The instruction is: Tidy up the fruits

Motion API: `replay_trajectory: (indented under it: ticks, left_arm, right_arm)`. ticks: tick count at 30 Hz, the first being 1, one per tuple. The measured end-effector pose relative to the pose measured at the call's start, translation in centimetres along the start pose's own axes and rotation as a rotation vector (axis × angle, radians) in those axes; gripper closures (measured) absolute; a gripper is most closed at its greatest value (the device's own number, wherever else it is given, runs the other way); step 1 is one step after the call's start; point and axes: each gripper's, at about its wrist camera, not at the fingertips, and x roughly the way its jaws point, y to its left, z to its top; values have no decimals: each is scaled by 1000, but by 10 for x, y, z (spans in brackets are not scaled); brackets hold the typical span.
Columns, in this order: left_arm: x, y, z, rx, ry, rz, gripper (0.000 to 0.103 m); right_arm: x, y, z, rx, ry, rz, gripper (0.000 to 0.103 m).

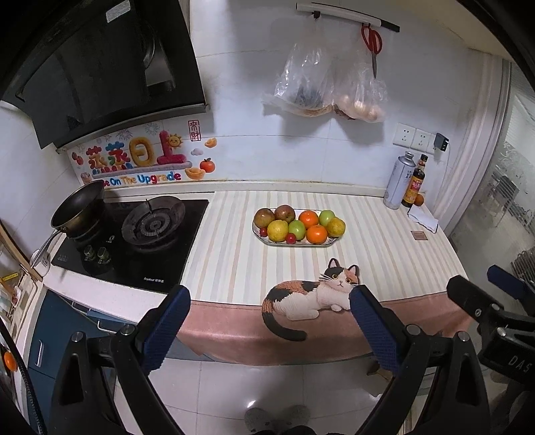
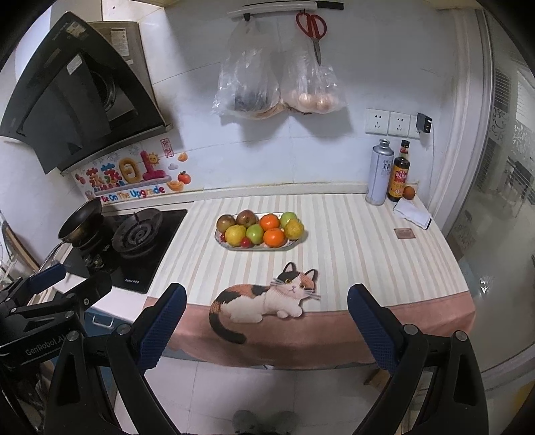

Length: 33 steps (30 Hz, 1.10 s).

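Note:
An oval plate (image 1: 326, 245) (image 2: 220, 242) sits mid-counter on a striped cloth. It holds two oranges (image 1: 316, 234) (image 2: 274, 237), green apples (image 1: 297, 229) (image 2: 255, 233), yellow fruits (image 1: 277, 230) (image 2: 235, 235), brownish-red apples (image 1: 264, 217) (image 2: 226, 222) and small red fruits (image 1: 290, 238) (image 2: 246, 243). My left gripper (image 1: 271, 297) is open and empty, held off the counter's front edge, well short of the plate. My right gripper (image 2: 265, 296) is open and empty, also in front of the counter edge. Each gripper shows in the other's view: the right (image 1: 491, 284), the left (image 2: 72, 276).
A gas stove (image 1: 133, 241) with a small pan (image 1: 78, 205) is left of the cloth. A metal can (image 2: 379, 172), a sauce bottle (image 2: 398, 177), a lone orange (image 2: 408, 192) and a folded cloth (image 2: 413, 212) stand at the back right. Bags (image 2: 277, 87) and scissors (image 2: 312, 31) hang on the wall.

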Motion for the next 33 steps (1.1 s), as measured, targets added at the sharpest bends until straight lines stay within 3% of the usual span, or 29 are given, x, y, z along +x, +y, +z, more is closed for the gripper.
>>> replay_trajectory:
  ticks: [12,22,33]
  left_arm:
    - [66,-5,35,18,59,30,0]
    - [126,2,48,29,158,64,0]
    - [156,14,50,-1,234,49,0]
  right_arm:
    - [73,-12,41,7,31,-52,4]
    - [147,-11,42,11,163,-45,4]
    - [179,-5,42,6,234,-31,4]
